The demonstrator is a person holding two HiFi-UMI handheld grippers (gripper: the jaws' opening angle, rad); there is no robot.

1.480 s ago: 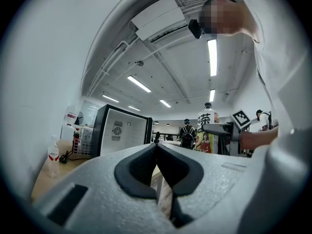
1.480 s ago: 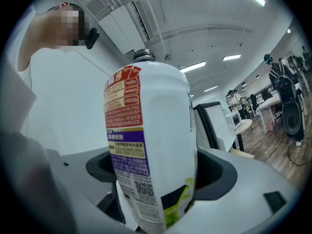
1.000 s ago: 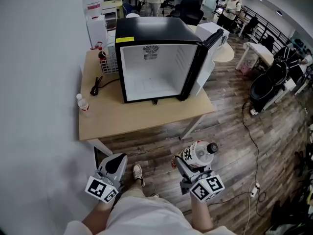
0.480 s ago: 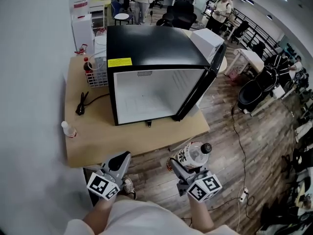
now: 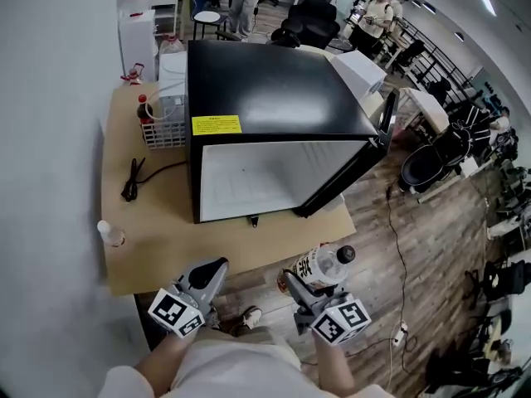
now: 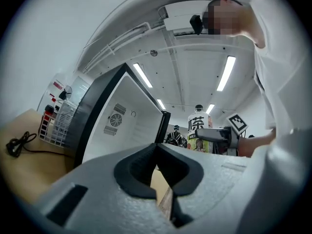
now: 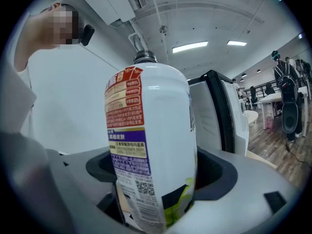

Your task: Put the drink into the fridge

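The black mini fridge (image 5: 274, 81) stands on a wooden table (image 5: 158, 239), its door (image 5: 369, 152) swung open to the right and its white inside (image 5: 265, 177) showing. My right gripper (image 5: 305, 275) is shut on the drink (image 5: 322, 264), a white-labelled bottle with a black cap, held just off the table's front edge. In the right gripper view the drink (image 7: 151, 145) stands upright between the jaws and fills the middle. My left gripper (image 5: 216, 267) hovers by the front edge, shut and holding nothing. The left gripper view shows the fridge (image 6: 117, 121) and the drink (image 6: 199, 129).
Left of the fridge are a white wire basket (image 5: 164, 127), a black cable (image 5: 131, 181) and a small clear bottle (image 5: 109, 233). Right of the table, on the wood floor, stand a black stroller (image 5: 423, 164) and desks. People stand far behind.
I have come nearer the table: the fridge looms larger and I see more of its top. Both grippers now sit at the table's front edge. The drink stays gripped.
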